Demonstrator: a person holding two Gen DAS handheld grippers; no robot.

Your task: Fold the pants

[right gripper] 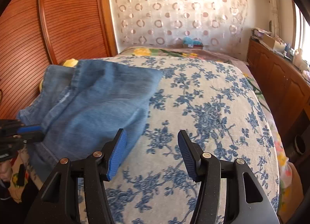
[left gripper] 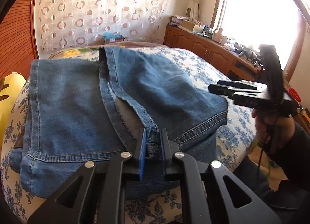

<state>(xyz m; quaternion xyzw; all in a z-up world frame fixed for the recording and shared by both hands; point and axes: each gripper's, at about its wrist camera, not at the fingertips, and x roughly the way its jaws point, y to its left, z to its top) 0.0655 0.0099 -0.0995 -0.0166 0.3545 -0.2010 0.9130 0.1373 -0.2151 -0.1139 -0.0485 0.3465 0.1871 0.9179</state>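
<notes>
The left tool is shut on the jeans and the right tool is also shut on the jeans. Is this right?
Not quite. The left tool is shut on the jeans, but the right tool is open, holding nothing, above the bedspread, as the right wrist view shows.

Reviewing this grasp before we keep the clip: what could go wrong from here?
1. The left gripper is shut on a thin bunch of hem of the jeans; it may slip out on lifting.
2. The right gripper is open over the bedspread, just off the denim edge; closing there could pinch the bedspread instead.
</notes>
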